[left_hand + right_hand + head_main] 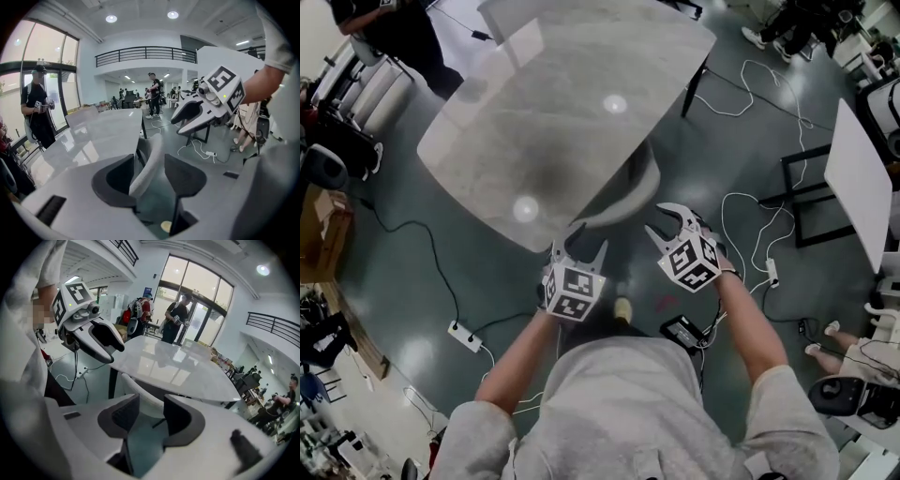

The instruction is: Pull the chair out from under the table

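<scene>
In your head view the desk (553,112) covers nearly all of the chair (628,192). Only a curved strip of its back shows past the desk's near edge, while the seat and legs are hidden. The desk's far end is cut off by the top of that picture. In both gripper views the lower part of the chair's back is hidden behind the gripper bodies. You cannot tell whether the left gripper (578,251) touches it.

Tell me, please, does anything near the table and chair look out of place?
Nothing looks spilled or damaged. The chair sits tucked under the table, as expected. Only the loose cables and a power strip lie scattered on the floor around it, which looks untidy.
</scene>
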Tool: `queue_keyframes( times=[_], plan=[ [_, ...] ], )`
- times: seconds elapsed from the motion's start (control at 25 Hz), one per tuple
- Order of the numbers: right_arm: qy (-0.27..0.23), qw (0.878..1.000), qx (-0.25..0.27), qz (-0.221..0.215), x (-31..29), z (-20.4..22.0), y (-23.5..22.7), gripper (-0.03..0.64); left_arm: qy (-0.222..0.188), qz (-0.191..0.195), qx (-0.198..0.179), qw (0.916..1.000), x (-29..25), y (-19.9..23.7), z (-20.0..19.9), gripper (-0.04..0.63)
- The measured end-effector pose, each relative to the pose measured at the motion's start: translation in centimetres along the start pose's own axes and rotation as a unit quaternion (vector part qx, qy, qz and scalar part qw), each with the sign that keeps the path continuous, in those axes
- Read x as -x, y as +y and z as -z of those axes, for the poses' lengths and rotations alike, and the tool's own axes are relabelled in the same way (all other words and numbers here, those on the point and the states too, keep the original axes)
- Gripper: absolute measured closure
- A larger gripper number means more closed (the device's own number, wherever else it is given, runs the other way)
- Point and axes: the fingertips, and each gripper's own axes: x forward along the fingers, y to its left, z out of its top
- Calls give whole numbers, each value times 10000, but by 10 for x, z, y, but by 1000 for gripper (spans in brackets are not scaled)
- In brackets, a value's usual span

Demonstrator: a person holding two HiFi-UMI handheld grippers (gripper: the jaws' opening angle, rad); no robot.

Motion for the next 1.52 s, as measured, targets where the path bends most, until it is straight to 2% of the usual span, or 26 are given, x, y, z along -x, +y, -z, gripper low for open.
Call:
queue_keyframes(
  times=[0.28, 0.4, 0.48, 0.56, 0.76, 0.84, 1.0, 1.16, 1.32, 1.44, 1.52],
  plan=[
    [594, 9967, 393, -392, -51, 25, -8, 442, 628, 340, -461, 9964, -48, 1, 28, 371],
    [876, 9902, 984, -460, -68, 33, -12, 431, 855, 466, -550, 9937, -64, 2, 37, 364],
    [1090, 9808, 1519, -561, -79, 40, -13, 425, 995, 554, -699, 9910, -76, 0, 41, 362],
    [1263, 9709, 1905, -716, -90, 47, -12, 423, 1182, 687, -956, 9860, -90, -4, 47, 360],
    [1376, 9608, 2220, -930, -106, 51, -10, 422, 1629, 1001, -1656, 9675, -110, -18, 63, 347],
    [1455, 9500, 2587, -973, -109, 53, -10, 422, 1693, 1032, -1678, 9657, -117, -18, 65, 347],
    [1719, 9238, 3298, -909, -122, 61, -14, 422, 1810, 1068, -1482, 9664, -126, -15, 66, 347],
    [1830, 9163, 3416, -1010, -134, 66, -16, 422, 1942, 1125, -1528, 9624, -133, -13, 70, 348],
    [1862, 8865, 4069, -1175, -134, 66, -11, 422, 1958, 1192, -1731, 9579, -132, -15, 68, 348],
    [2117, 8695, 4267, -1306, -141, 71, -9, 422, 2104, 1233, -1609, 9564, -137, -10, 70, 348],
    [2275, 8620, 4363, -1219, -153, 74, -10, 422, 2176, 1273, -1457, 9567, -141, -4, 72, 348]
  ],
)
